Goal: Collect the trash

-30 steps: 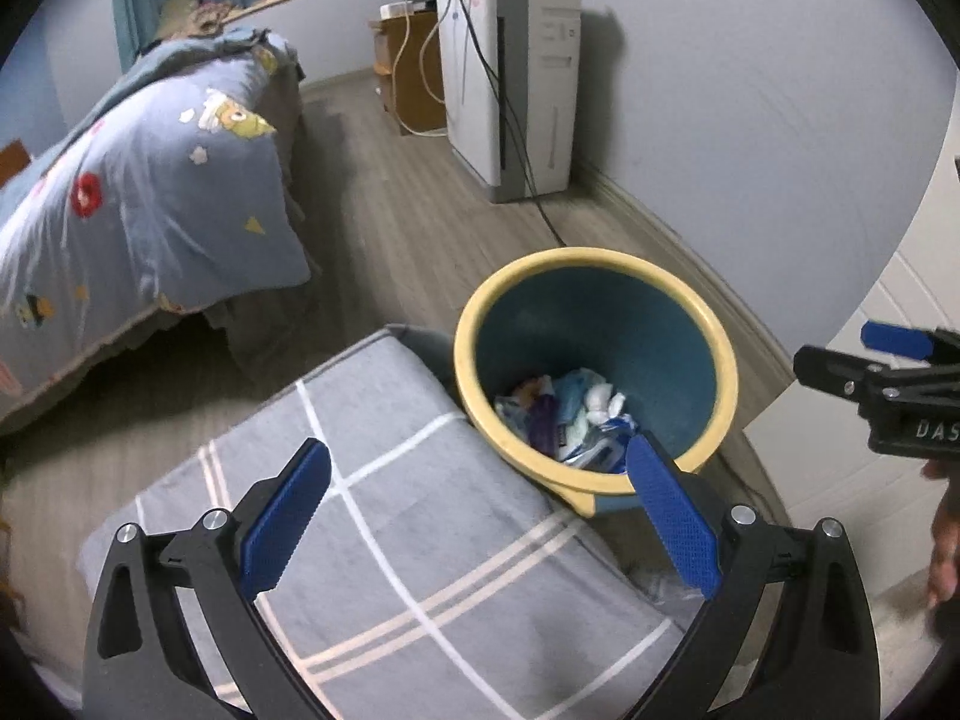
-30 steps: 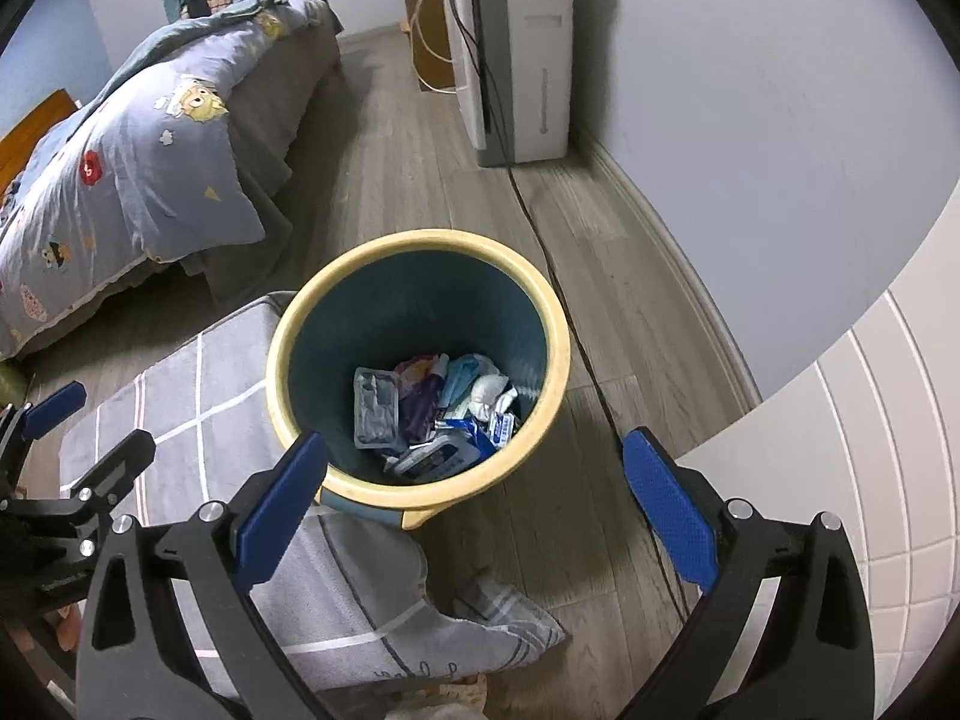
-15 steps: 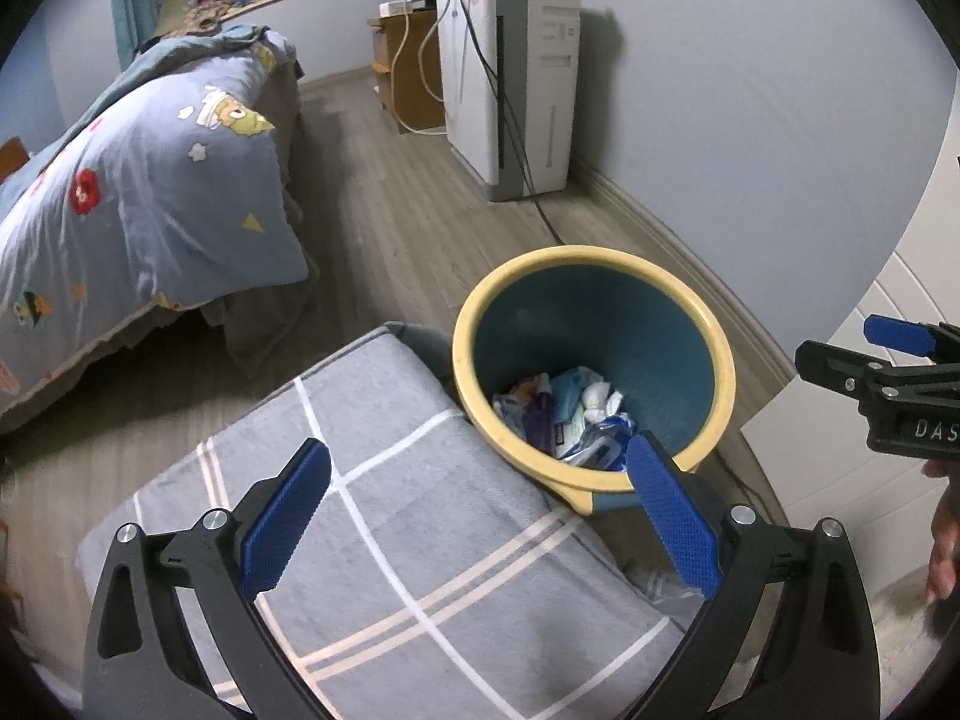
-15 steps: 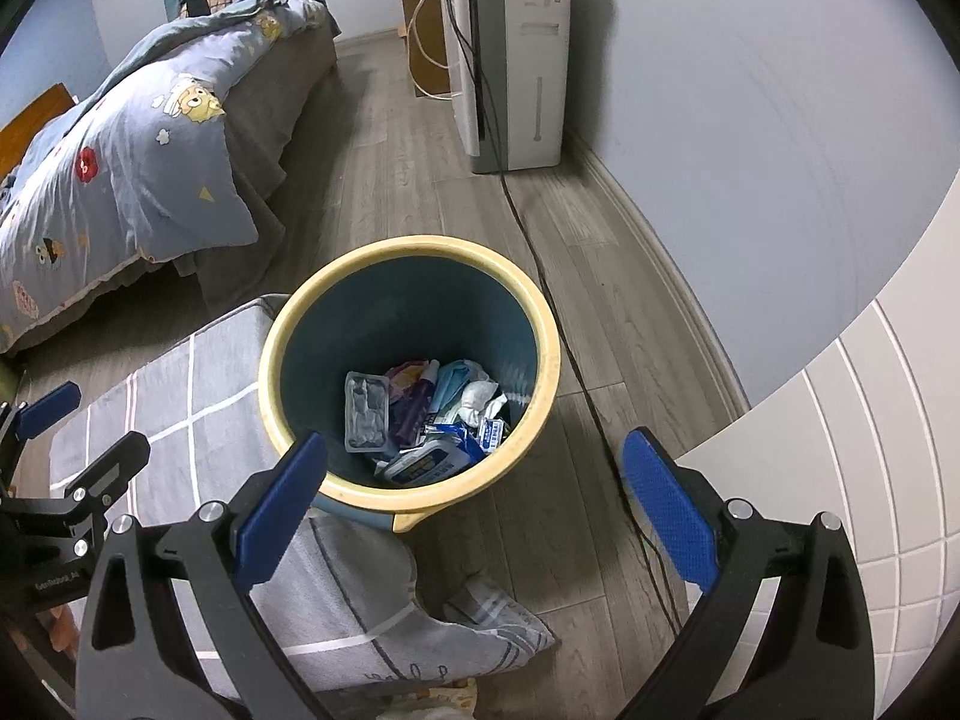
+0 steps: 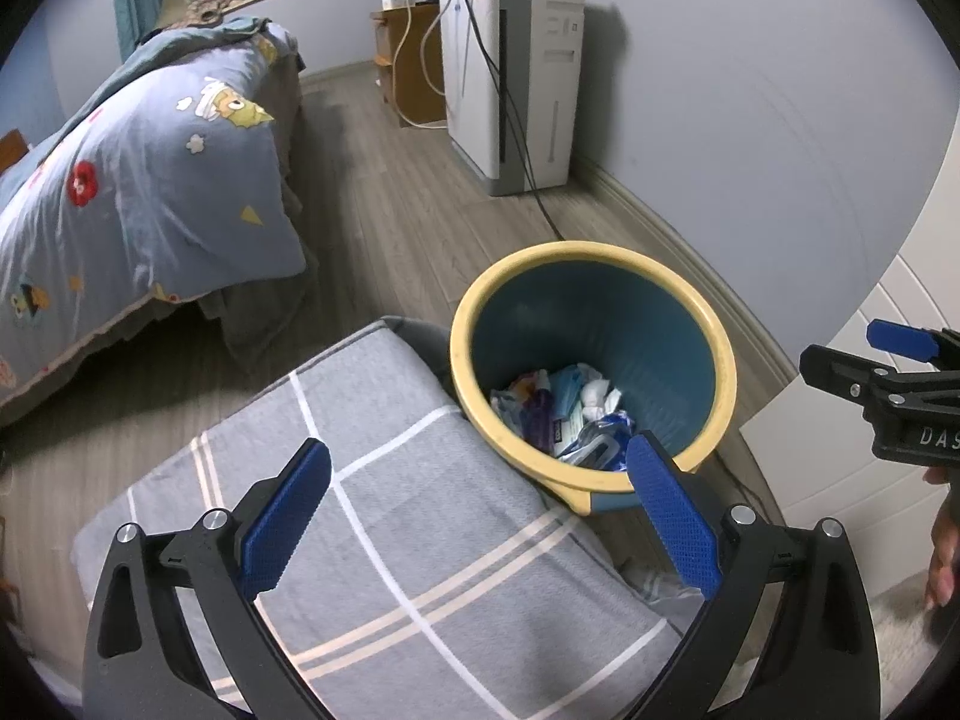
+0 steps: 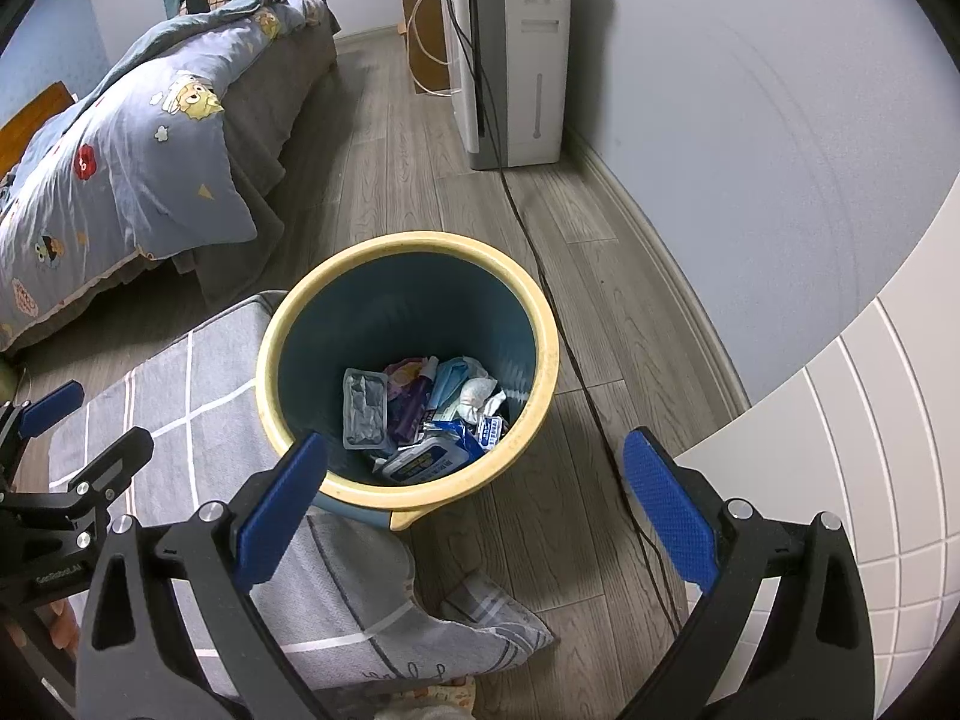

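A blue bin with a yellow rim (image 5: 723,372) (image 6: 549,354) stands on the wood floor. Inside it lies mixed trash (image 6: 429,414) (image 5: 564,414): wrappers, tissue, a grey blister pack, a blue-and-white packet. My left gripper (image 5: 474,516) is open and empty, above a grey plaid cushion (image 5: 384,540), left of the bin. My right gripper (image 6: 474,516) is open and empty, above the bin's near rim. Each gripper shows at the edge of the other's view: the right one (image 5: 900,372), the left one (image 6: 54,450).
A bed with a blue cartoon quilt (image 5: 138,180) (image 6: 120,168) is at the left. A white appliance (image 5: 516,84) (image 6: 510,54) with cables stands by the wall. A black cable (image 6: 570,360) runs along the floor past the bin. A white cabinet (image 6: 870,450) is at the right.
The right gripper has drifted slightly back and up, so the bin sits a little lower in its view. The left view has barely shifted. Both stay open.
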